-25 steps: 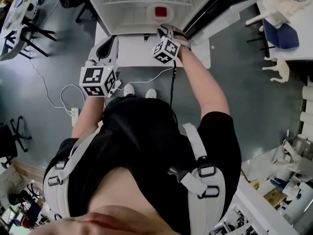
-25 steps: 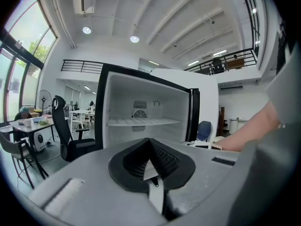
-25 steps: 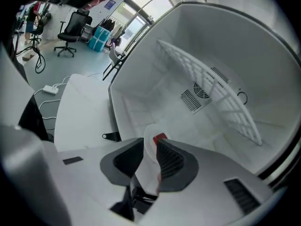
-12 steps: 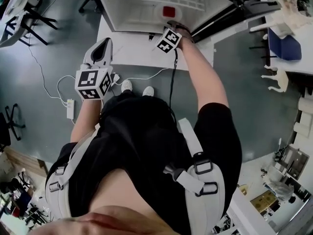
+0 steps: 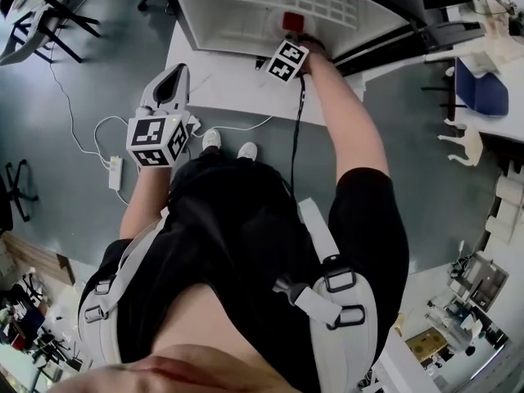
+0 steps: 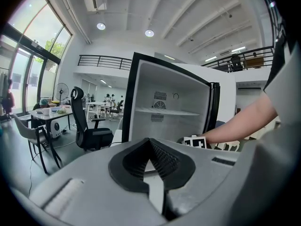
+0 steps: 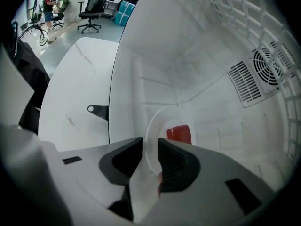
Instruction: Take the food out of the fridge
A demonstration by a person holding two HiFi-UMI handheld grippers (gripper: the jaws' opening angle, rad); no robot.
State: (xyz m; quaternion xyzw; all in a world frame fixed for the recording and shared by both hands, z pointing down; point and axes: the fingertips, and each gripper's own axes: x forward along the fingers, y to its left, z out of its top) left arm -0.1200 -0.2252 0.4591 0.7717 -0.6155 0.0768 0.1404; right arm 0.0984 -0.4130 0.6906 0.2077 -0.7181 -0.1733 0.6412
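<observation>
The fridge stands open at 12 o'clock in the head view, on the white bench, with a wire shelf across its upper part and vent grilles in its back wall.

My right tool reaches into the fridge, low down near its floor. Its jaws are apart by a narrow gap, and the near rim of the plate stands in that gap. I cannot tell whether the pads press on it.

My left tool hangs outside over the bench's front edge, at about 8 o'clock from the right one. Its jaws are together with nothing between them, and they point towards the fridge. In its own view my right arm crosses in from 3 o'clock.

The plate is white and round and lies on the fridge floor, well inside the door line. The food is a small red block that sits on the plate. It lies just beyond my right tool's jaws, at about 1 o'clock from them.
</observation>
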